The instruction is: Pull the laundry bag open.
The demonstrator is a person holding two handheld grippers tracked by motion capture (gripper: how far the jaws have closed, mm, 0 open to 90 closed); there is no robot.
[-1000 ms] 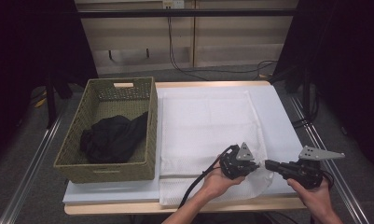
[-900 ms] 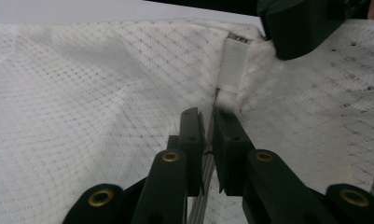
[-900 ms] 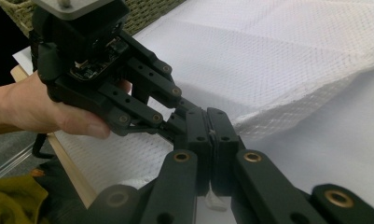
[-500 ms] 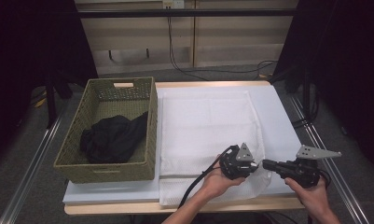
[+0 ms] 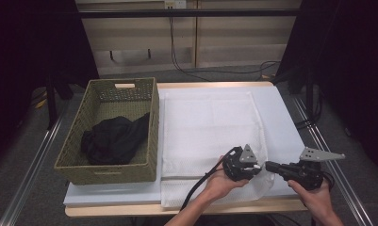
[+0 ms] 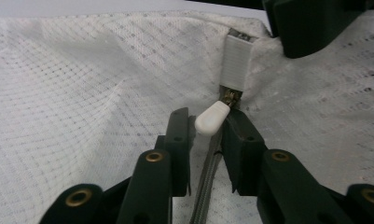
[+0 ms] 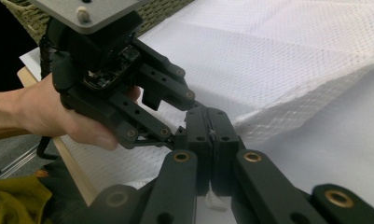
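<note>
On the table's near right edge lies the white mesh bag point(image 5: 210, 127). The right gripper point(image 7: 211, 135) pinches its corner, the fabric mostly hidden. The left gripper point(image 6: 205, 133), jaws just opening narrowly, straddles the zipper pull point(image 6: 212, 116) without pressing it.

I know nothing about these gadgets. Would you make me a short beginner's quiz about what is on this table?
1. True or false: the dark crumpled garment lies inside the woven olive-green basket.
2. What sits between the left gripper jaws: A) white teardrop zipper pull, B) a spoon, C) a cable?
3. Fill in: the right gripper is ___ on the white mesh laundry bag.

Key: 1 true. 2 A; the jaws have just been opening, and the pull lies loosely between them. 3 shut, pinching a fold of the mesh.
</note>
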